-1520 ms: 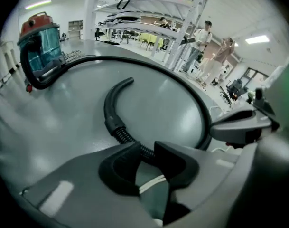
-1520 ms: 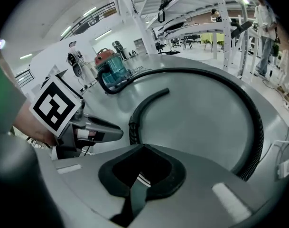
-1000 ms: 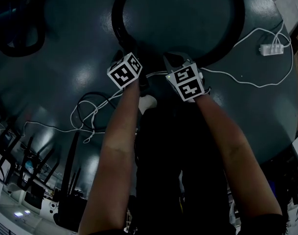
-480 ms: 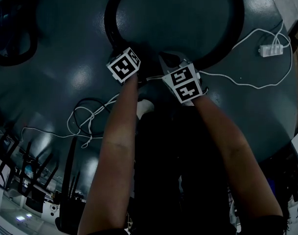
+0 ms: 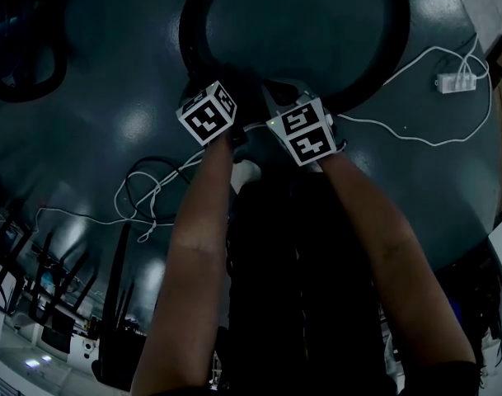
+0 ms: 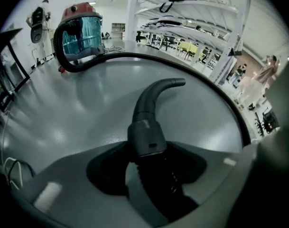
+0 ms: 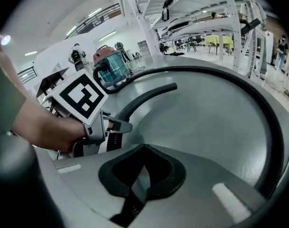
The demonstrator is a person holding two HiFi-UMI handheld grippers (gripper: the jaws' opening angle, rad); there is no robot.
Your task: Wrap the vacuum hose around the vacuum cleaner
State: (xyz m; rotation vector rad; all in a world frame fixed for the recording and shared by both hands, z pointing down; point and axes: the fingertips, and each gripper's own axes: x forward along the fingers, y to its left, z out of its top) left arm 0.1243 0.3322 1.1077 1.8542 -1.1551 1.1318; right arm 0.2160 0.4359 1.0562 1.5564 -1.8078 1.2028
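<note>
The black ribbed vacuum hose [image 5: 395, 48] makes a wide loop on the dark floor ahead of both grippers. My left gripper [image 5: 215, 96] stands open at the loop's left end. The hose's grey cuff [image 6: 146, 137] and curved nozzle [image 6: 158, 91] lie between its jaws, which have just been closing; a gap still shows beside the hose. My right gripper [image 5: 288, 99] is shut on the ribbed hose [image 7: 132, 203] at the loop's right end. The vacuum cleaner [image 6: 81, 32], red-topped with a clear blue tank, stands far off; it also shows as the vacuum cleaner [image 7: 110, 65].
A white power strip [image 5: 458, 81] and its white cable [image 5: 399, 134] lie to the right. Tangled cables [image 5: 147, 192] lie at my lower left. A black coiled thing [image 5: 20, 64] sits upper left. Chairs [image 5: 36, 279] and white shelving [image 6: 196, 13] ring the floor.
Both grippers have drifted a little up and left in the head view. The left side of the hose loop has shifted slightly left with them.
</note>
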